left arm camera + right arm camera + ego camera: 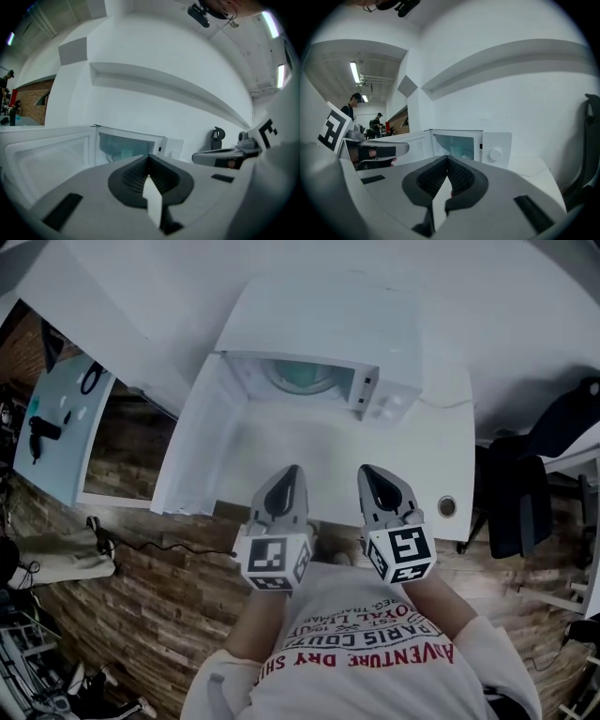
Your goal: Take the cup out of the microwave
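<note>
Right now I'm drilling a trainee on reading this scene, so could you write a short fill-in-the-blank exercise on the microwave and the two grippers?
1. The microwave has its door standing ____.
2. In the head view, that door hangs at the cavity's ____ side.
3. The left gripper and the right gripper both have their jaws ____, with nothing between them.
4. In the right gripper view, the dial sits to the ____ of the cavity.

Missing words: open; left; shut; right.

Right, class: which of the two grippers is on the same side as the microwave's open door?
The left gripper: the microwave door stands open on its side, whereas the right gripper lines up with the control panel.
</note>
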A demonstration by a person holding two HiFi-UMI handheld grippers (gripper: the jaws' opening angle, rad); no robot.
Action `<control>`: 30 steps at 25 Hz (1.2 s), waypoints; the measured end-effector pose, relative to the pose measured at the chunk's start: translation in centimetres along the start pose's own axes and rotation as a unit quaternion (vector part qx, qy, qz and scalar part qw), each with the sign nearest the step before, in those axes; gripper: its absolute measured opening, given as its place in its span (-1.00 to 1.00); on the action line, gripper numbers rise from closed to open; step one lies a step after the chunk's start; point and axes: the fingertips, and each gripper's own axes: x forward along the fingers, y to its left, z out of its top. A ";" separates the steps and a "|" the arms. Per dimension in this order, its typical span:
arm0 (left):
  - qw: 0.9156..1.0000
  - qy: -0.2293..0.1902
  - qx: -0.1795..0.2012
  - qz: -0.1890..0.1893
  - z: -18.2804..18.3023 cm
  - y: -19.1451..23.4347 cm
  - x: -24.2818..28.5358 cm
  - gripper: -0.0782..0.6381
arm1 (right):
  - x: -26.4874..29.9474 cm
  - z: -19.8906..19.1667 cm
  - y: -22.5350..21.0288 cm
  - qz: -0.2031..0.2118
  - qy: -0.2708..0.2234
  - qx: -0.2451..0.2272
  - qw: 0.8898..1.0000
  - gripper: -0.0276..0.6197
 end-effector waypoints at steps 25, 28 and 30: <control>0.991 0.031 0.027 -0.126 -1.3 8.1 17.6 -0.76 | 15.0 0.5 -5.7 -0.133 0.006 0.032 0.991 -0.88; 0.993 0.029 0.022 -0.116 -2.6 9.2 19.0 -0.76 | 16.3 -0.1 -6.0 -0.134 0.016 0.024 0.991 -0.88; 0.993 0.030 0.020 -0.115 -3.3 9.7 20.0 -0.69 | 17.0 -0.6 -6.3 -0.136 0.022 0.022 0.990 -0.88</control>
